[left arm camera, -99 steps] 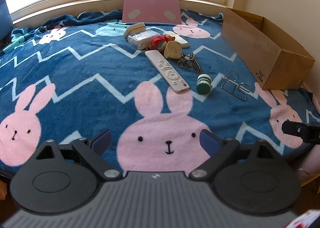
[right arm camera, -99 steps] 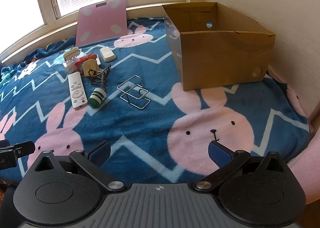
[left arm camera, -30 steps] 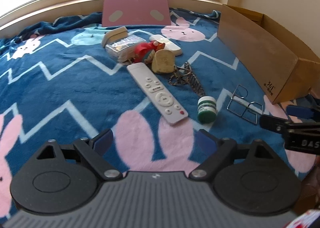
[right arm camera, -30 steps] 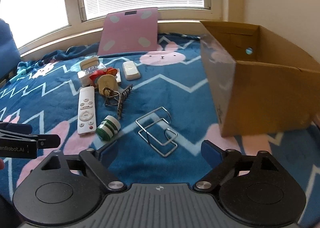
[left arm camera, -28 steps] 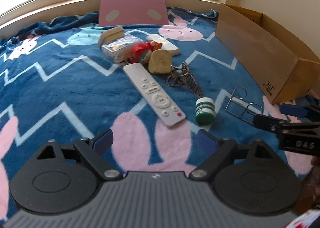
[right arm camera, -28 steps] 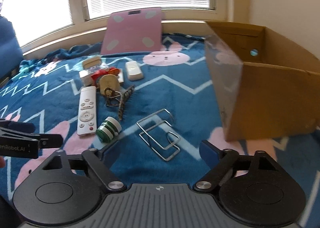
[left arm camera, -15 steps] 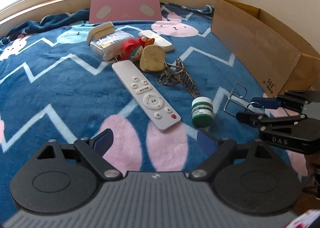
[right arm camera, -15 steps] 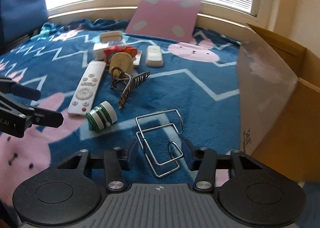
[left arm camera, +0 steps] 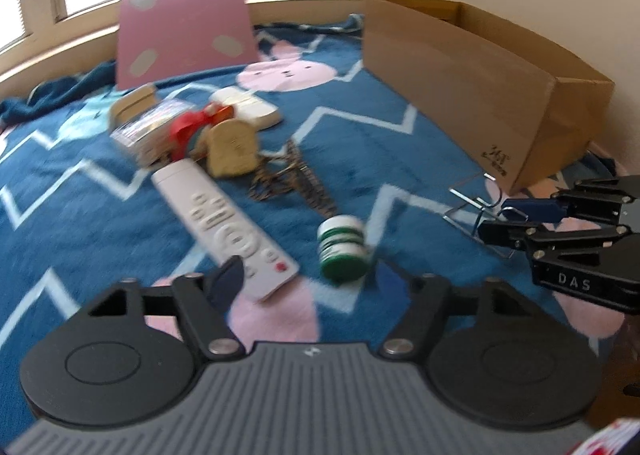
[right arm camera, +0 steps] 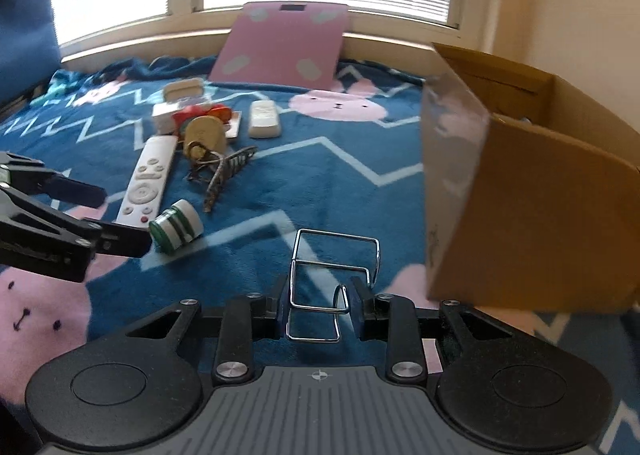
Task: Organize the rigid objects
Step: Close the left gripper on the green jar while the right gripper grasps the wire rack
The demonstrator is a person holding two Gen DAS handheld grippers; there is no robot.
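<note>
My right gripper [right arm camera: 320, 307] is low over the blanket, its jaws closing, and both pads touch the sides of a metal wire rack [right arm camera: 336, 236] lying near the cardboard box [right arm camera: 540, 223]. The left wrist view shows the same: the right gripper [left arm camera: 496, 219] pinching the wire rack [left arm camera: 456, 207]. My left gripper [left arm camera: 306, 279] is also closing. A green-and-white jar [left arm camera: 342, 251] on its side and the near end of a white remote [left arm camera: 224, 223] lie between its fingers, and neither pad touches them. That view is blurred.
A pile beyond holds a toast-shaped item [left arm camera: 234, 149], a hair claw [left arm camera: 296, 183], a red item, small packets and a white block [right arm camera: 262, 119]. A pink scale [right arm camera: 280, 43] leans on the window sill. The open box [left arm camera: 460, 87] stands at the right on the bunny blanket [left arm camera: 80, 183].
Both grippers moved forward and lower. The right jaws narrowed from wide onto the wire rack. The left jaws narrowed around the jar and the remote's end.
</note>
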